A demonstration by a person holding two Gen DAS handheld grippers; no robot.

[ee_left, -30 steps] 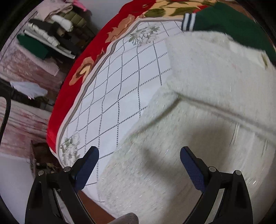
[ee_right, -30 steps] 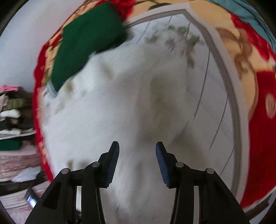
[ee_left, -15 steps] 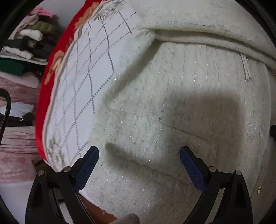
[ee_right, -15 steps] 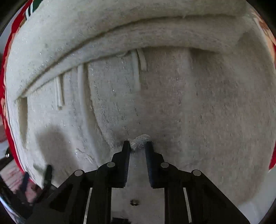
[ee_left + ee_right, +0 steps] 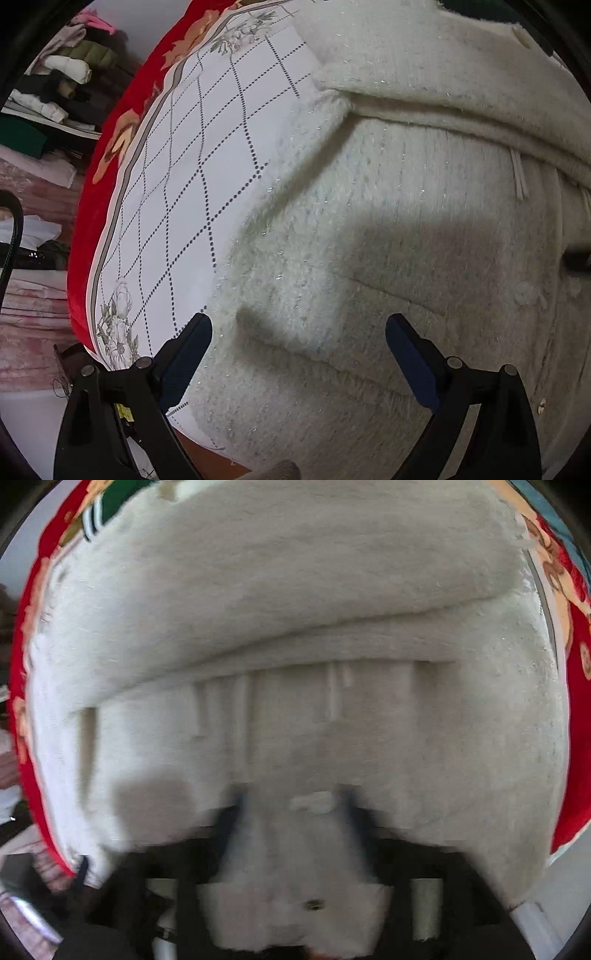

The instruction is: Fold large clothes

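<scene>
A fluffy cream-white knitted garment (image 5: 388,229) lies folded on the bed, a thick fold running across its far side. My left gripper (image 5: 299,354) hangs open just above its near part, nothing between the blue pads. The right wrist view, blurred, is filled by the same garment (image 5: 295,609). There my right gripper (image 5: 291,805) is opening, its jaws well apart, with a small tuft of the white knit lying loose between them.
The bed cover (image 5: 177,192) is white with a dotted diamond grid and a red flowered border. A green garment (image 5: 110,498) lies beyond the white one. Piled clothes (image 5: 62,85) sit on shelves off the bed's left edge.
The right gripper closed on a pinch of the white knit half a second ago and has now spread apart, releasing it. The left gripper sank closer over the garment.
</scene>
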